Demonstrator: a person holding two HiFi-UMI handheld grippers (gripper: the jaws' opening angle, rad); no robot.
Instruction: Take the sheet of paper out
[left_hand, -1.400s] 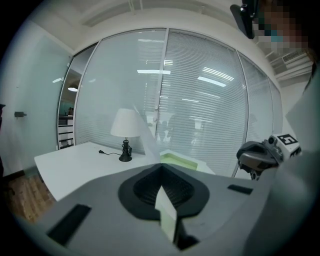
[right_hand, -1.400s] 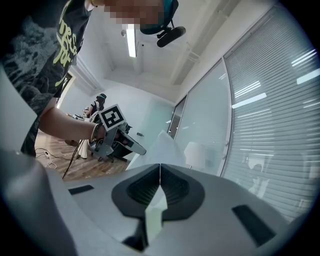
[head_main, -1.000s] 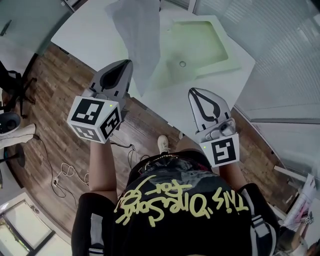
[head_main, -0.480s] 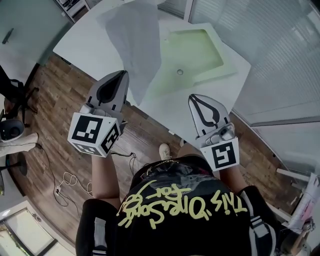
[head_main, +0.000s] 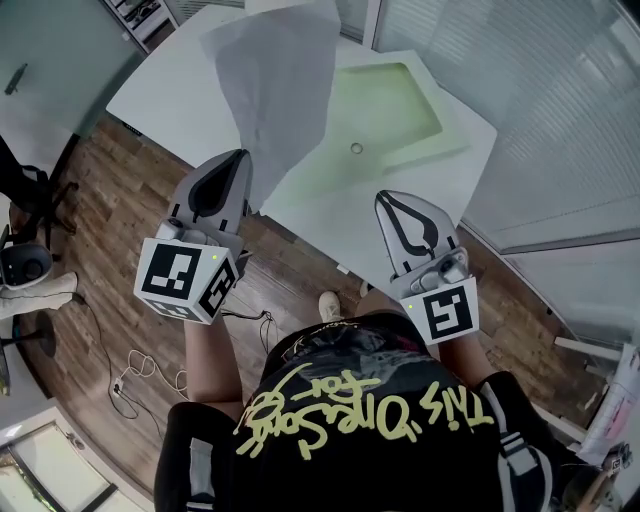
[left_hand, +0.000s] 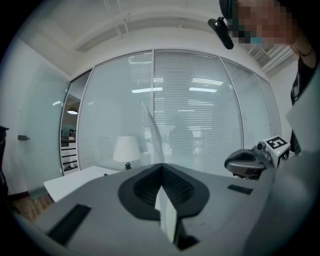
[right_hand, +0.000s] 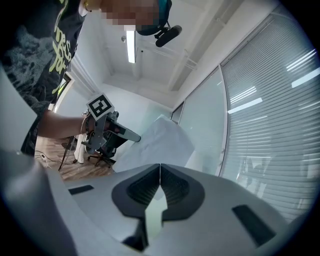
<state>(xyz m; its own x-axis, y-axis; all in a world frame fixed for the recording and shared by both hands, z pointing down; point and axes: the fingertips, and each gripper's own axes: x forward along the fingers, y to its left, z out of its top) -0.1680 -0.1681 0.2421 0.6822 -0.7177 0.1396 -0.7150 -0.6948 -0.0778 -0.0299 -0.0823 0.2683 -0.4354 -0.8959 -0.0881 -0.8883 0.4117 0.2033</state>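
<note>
My left gripper is shut on a corner of the white sheet of paper, which stands up in the air over the white table. A pale green folder with a small snap lies flat on the table, to the right of the sheet. In the left gripper view the sheet rises edge-on from the closed tips of my left gripper. My right gripper hovers at the table's near edge, shut and holding nothing. The right gripper view shows the sheet held by the left gripper.
A glass wall with blinds runs along the table's right and far side. Wooden floor with cables and an office chair lies to the left. A white lamp stands on a far desk.
The left gripper has lifted the sheet a little, and its lower corner has come off the table's edge. The right gripper has stayed where it was.
</note>
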